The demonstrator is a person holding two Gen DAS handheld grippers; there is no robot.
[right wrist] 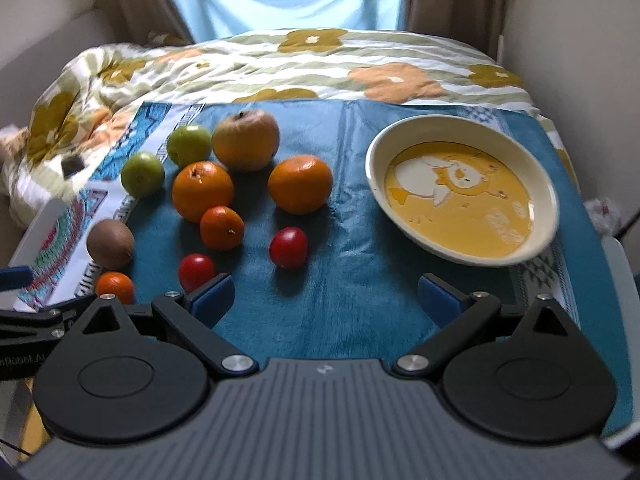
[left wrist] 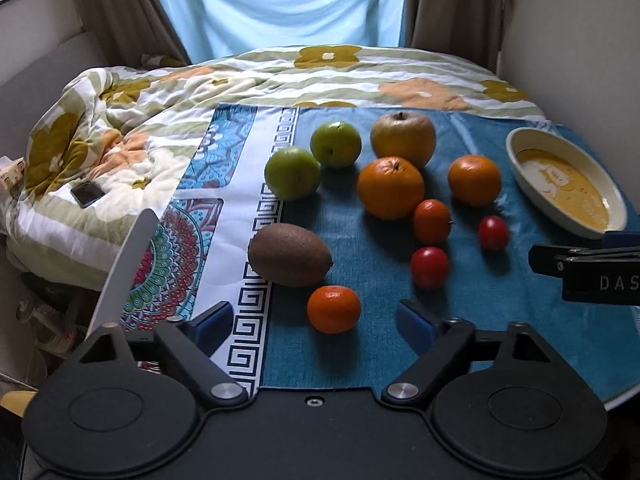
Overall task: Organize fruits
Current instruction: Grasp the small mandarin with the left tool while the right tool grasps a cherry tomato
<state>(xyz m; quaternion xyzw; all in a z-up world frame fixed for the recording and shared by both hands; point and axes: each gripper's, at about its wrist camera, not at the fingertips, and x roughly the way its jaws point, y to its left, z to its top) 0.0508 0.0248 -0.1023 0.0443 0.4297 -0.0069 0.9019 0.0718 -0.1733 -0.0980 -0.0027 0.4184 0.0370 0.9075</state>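
Several fruits lie loose on a blue cloth [left wrist: 360, 360]: a yellow-brown apple [left wrist: 402, 138], two green fruits [left wrist: 335, 144] [left wrist: 292, 173], oranges [left wrist: 390, 187] [left wrist: 474, 179], small tangerines [left wrist: 333, 309] [left wrist: 431, 221], two red tomatoes [left wrist: 429, 267] [left wrist: 493, 232] and a kiwi [left wrist: 289, 254]. An empty cream bowl [right wrist: 462, 190] with a yellow cartoon bottom stands at the right. My left gripper [left wrist: 316, 324] is open just behind the near tangerine. My right gripper [right wrist: 326, 300] is open over bare cloth, between a tomato [right wrist: 288, 248] and the bowl.
The cloth covers a small table in front of a bed with a flowered quilt [left wrist: 280, 76]. A phone [left wrist: 86, 193] lies on the quilt at the left. A curtained window [left wrist: 280, 4] is behind. The right gripper's body [left wrist: 588, 272] shows at the left wrist view's right edge.
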